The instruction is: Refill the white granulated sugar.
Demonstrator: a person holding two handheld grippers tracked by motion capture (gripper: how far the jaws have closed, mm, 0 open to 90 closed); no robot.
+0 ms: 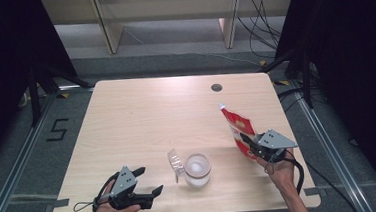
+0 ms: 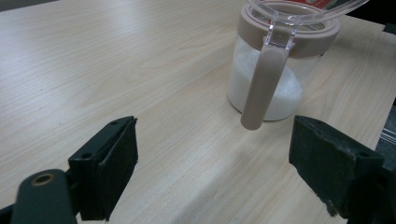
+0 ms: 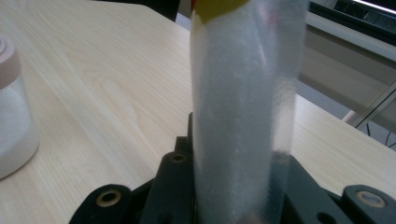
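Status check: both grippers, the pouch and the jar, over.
Left gripper open, idle near table edge. Right gripper shut on red pouch, held upright right of jar. Jar lid flipped open, white powder inside. Nothing between pouch and jar.

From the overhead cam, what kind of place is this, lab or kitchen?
Most likely a lab recording station, not a kitchen: a bare wooden table ringed by black curtains, floor rails with a taped number, and loose cables behind.

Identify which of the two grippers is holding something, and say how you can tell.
The right gripper, clamped on the red-and-white pouch; the left gripper's jaws stand open.
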